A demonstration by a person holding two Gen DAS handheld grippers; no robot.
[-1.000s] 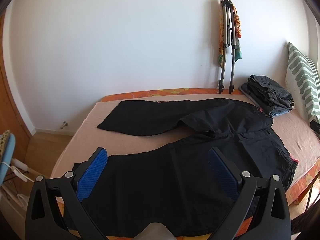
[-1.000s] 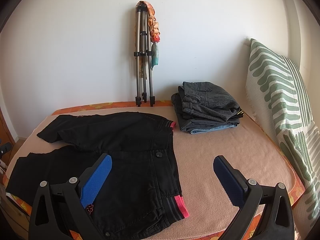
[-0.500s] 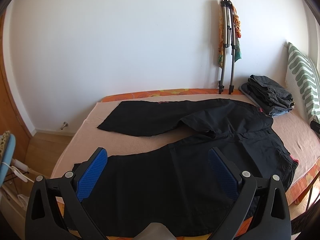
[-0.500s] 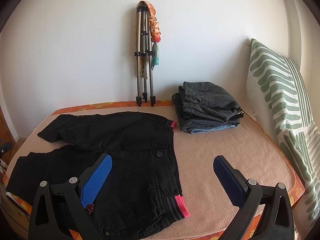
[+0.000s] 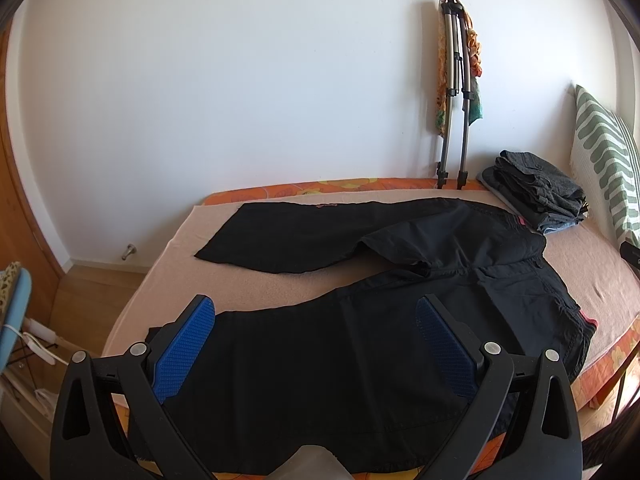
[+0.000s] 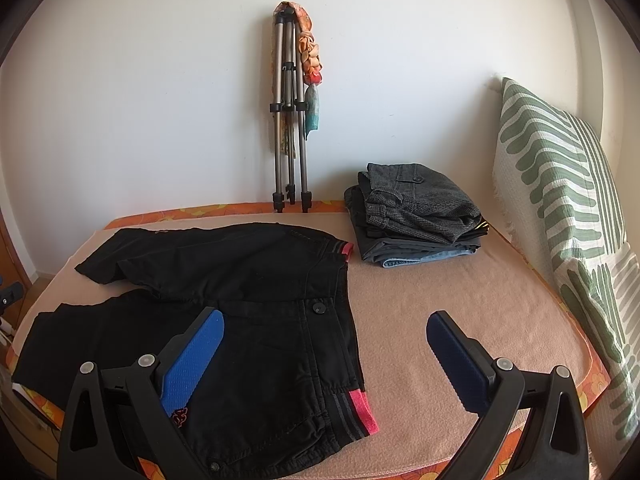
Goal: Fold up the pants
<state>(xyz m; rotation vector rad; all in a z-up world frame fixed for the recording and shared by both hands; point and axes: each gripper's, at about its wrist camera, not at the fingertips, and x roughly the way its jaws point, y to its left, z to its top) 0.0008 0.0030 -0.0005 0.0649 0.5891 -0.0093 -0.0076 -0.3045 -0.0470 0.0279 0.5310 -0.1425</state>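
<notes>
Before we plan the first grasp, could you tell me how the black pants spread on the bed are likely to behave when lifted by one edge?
The black woven-cloth pants look floppy: they lie creased, so a lifted edge would probably drape. They seem light, likely dragging rather than resisting. The pink-striped waistband looks thicker, probably a firmer grip.

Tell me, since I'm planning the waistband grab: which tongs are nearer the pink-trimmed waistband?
Right. The right tongs hover open just over the waistband; the left tongs hover open over the leg, the waistband off to their right.
</notes>
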